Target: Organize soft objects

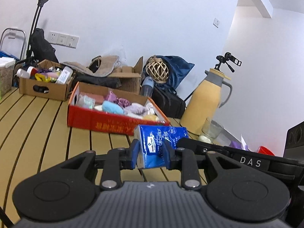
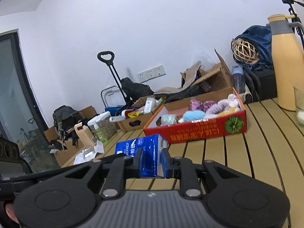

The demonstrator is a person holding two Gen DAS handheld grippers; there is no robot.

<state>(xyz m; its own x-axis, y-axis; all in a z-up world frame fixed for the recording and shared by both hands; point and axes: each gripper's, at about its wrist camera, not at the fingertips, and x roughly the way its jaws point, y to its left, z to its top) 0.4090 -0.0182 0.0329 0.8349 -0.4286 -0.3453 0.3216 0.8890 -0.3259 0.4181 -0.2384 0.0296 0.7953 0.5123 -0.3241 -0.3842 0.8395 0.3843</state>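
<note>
A blue pack of paper handkerchiefs is held above the slatted wooden table by both grippers. My left gripper is shut on one end of it. My right gripper is shut on the other end, where the pack shows between the blue pads. Beyond it stands a red cardboard box filled with soft things: a light blue pompom, purple scrunchies and a pale fluffy piece. The same red box shows in the right wrist view.
A yellow thermos jug and a glass stand right of the red box. A brown cardboard box of bottles and packets sits at the back left. Bags, a wicker ball and a trolley handle line the wall.
</note>
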